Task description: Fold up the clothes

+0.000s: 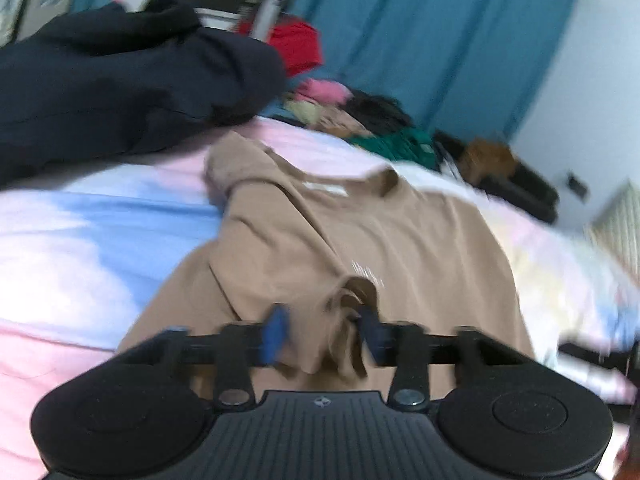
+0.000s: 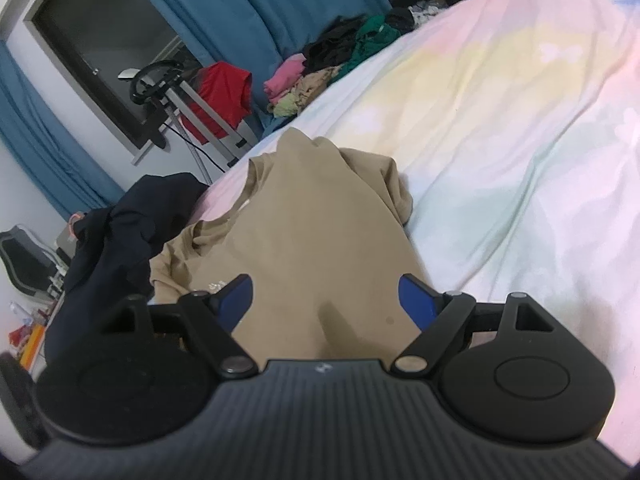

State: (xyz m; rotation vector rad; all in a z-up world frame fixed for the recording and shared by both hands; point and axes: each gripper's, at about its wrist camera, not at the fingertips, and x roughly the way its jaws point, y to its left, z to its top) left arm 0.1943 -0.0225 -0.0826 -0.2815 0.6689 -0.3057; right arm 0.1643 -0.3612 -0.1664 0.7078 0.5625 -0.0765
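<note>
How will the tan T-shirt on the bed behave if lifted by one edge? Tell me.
The tan T-shirt is probably floppy: it lies wrinkled with a sleeve folded over. It looks thin and light, so it would likely drape and sag. The bunch between the left gripper fingers suggests it gathers easily.

Black ribbed gripper bodies, round side discs, silver screws, blue-padded fingers (image 2: 236, 300).

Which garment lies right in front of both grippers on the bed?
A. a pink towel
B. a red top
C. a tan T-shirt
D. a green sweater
C: the tan T-shirt is spread on the pastel bedsheet directly ahead of both grippers; the other clothes sit far off by the curtain.
</note>
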